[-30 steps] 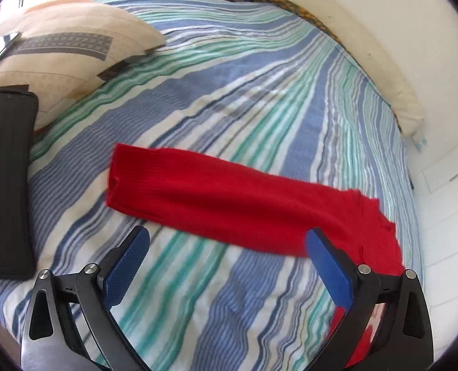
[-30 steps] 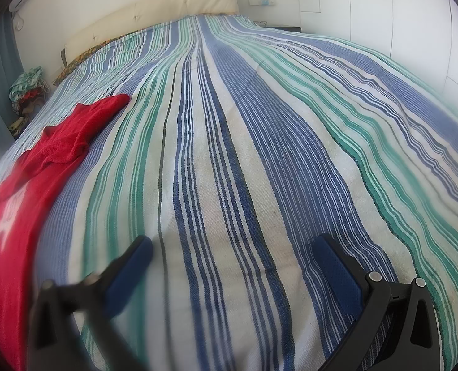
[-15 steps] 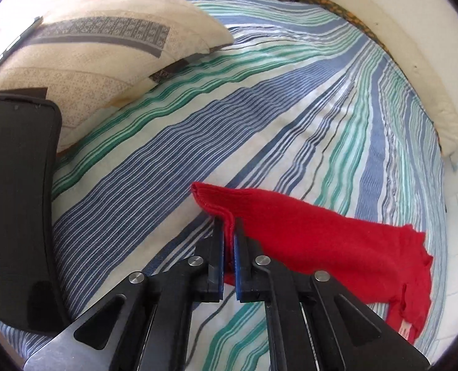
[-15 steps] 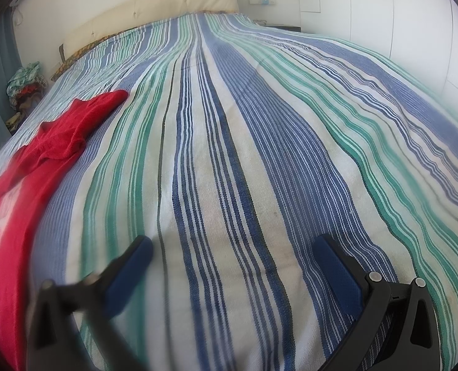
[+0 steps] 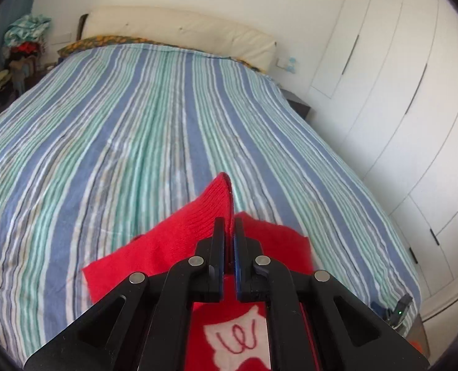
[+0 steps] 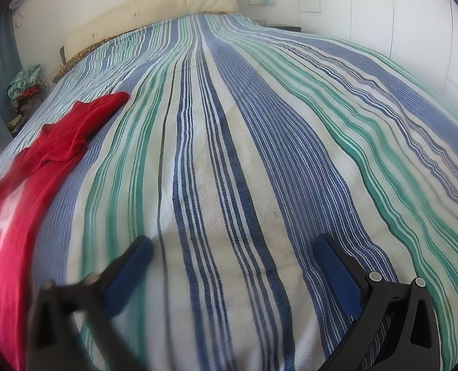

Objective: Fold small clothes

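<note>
A small red knitted sweater (image 5: pixel 167 247) with a white patch on its front lies on the striped bed cover (image 5: pixel 136 130). My left gripper (image 5: pixel 228 227) is shut on the cuff of one red sleeve (image 5: pixel 213 201) and holds it lifted over the sweater's body. In the right wrist view the sweater (image 6: pixel 15 216) lies at the left edge, its other sleeve (image 6: pixel 102 105) stretched out flat. My right gripper (image 6: pixel 232 262) is open and empty, low over the bare cover to the right of the sweater.
A cream headboard (image 5: pixel 179 31) runs along the bed's far end. A pile of clothes (image 5: pixel 21 40) stands at the far left. White wardrobe doors (image 5: pixel 399 92) line the right side. A dark bedside table (image 5: pixel 300 106) stands by the far right corner.
My left gripper shut on the sleeve's cuff, lifted it and swung it across over the sweater's body. The right gripper has stayed open in place.
</note>
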### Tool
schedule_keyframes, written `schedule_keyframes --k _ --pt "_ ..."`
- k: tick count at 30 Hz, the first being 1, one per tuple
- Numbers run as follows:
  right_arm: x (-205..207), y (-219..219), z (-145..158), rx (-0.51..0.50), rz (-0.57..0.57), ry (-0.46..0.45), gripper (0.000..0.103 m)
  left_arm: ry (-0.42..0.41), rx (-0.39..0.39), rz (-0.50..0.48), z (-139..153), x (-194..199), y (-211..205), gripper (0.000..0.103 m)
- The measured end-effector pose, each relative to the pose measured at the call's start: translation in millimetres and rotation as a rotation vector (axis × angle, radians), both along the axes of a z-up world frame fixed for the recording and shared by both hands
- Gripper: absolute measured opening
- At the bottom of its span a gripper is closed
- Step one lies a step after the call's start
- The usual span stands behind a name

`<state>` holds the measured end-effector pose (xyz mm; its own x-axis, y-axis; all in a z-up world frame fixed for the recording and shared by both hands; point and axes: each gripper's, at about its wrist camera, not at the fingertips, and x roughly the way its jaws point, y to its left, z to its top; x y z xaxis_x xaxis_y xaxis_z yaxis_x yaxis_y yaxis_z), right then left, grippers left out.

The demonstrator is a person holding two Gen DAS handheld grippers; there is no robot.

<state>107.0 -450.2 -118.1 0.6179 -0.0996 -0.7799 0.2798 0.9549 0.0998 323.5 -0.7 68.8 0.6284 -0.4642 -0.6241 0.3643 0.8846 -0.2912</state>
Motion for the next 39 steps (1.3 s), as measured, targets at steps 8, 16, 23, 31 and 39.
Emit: schedule_keyframes --k 8,16,23,31,39 --pt "-0.4 0.0 0.0 0.002 0.001 0.0 0.103 0.153 0.034 -0.065 -88.0 -13.0 -58.7 0.061" --pt "0.2 -0.9 1.0 0.012 0.008 0.011 0.103 0.159 0.205 0.156 -133.3 -65.0 85.1 0.068" --pt "17.1 12.2 46.5 0.297 0.017 -0.033 0.079 0.195 0.213 0.09 -180.8 -81.4 96.7 0.069" --pt "133.8 100.0 44.0 0.864 0.122 0.043 0.058 0.19 0.184 0.295 -211.4 -43.0 94.1 0.058" --pt "189.6 134.9 2.3 0.977 0.002 0.166 0.058 0.147 0.14 0.334 -220.0 -48.5 99.8 0.057"
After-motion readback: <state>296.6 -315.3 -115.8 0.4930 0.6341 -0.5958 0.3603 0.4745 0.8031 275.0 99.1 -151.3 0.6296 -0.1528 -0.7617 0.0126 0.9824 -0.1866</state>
